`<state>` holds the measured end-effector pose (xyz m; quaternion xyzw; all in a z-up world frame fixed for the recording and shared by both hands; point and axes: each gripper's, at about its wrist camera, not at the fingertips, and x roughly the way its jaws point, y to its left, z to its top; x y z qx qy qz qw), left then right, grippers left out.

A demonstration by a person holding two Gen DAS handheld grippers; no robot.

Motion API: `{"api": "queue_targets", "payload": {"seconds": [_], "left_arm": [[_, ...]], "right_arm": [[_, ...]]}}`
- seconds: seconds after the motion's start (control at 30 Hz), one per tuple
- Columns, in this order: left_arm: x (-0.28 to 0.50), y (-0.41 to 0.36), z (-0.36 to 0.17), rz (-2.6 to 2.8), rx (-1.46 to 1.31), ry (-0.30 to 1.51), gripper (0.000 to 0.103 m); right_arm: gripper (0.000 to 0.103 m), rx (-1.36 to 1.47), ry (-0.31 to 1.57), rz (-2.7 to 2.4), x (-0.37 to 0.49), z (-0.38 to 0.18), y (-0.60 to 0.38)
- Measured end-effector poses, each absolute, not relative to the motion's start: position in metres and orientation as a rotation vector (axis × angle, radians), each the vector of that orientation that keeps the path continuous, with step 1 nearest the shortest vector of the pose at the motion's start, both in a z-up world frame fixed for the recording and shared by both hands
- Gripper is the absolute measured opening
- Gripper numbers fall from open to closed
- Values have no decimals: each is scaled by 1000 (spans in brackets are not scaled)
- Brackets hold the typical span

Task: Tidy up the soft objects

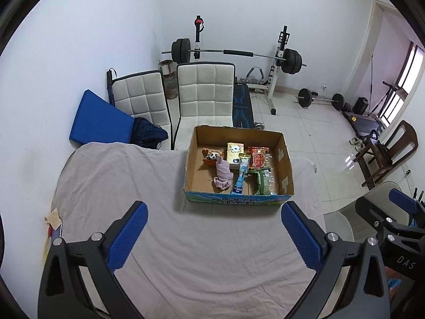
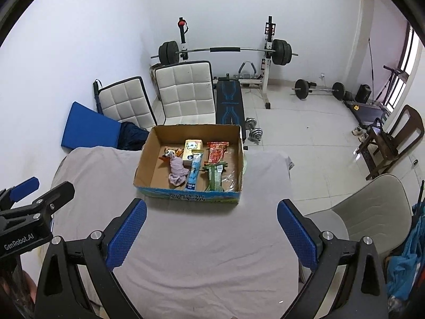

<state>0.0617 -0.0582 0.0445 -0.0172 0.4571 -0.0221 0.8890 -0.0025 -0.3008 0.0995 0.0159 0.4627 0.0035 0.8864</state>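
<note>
An open cardboard box (image 1: 285, 164) (image 2: 144, 162) stands on the grey cloth-covered table (image 1: 132, 175) (image 2: 186, 239). Inside lie a pink soft cloth toy (image 1: 222, 174) (image 2: 177, 170), a small panda-print pouch (image 1: 211, 155) (image 2: 170, 152), a yellow carton (image 1: 235, 152) (image 2: 192, 148), a blue-white sachet (image 1: 240, 176) (image 2: 195, 171), a red snack pack (image 1: 258, 156) (image 2: 217, 151) and a green pack (image 1: 261, 183) (image 2: 214, 178). My left gripper (image 1: 214, 226) hangs open above the cloth, short of the box, holding nothing. My right gripper (image 2: 212, 226) is likewise open and empty.
Two white padded chairs (image 1: 204, 93) (image 2: 186, 93) stand behind the table, with a blue mat (image 1: 98, 118) against the wall. A barbell rack (image 1: 236, 53), weight bench (image 2: 229, 103) and dumbbells (image 2: 253, 129) fill the floor beyond. A beige chair (image 2: 372, 212) sits right of the table.
</note>
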Motion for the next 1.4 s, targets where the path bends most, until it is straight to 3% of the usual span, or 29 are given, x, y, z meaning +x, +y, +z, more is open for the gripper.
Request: {"api": "queue_targets", "payload": {"seconds": [1.4], "left_arm": [[67,-60,58,-1,-61,902,103]], "right_arm": [[101,-8,889,-11,14,120,-305]]}}
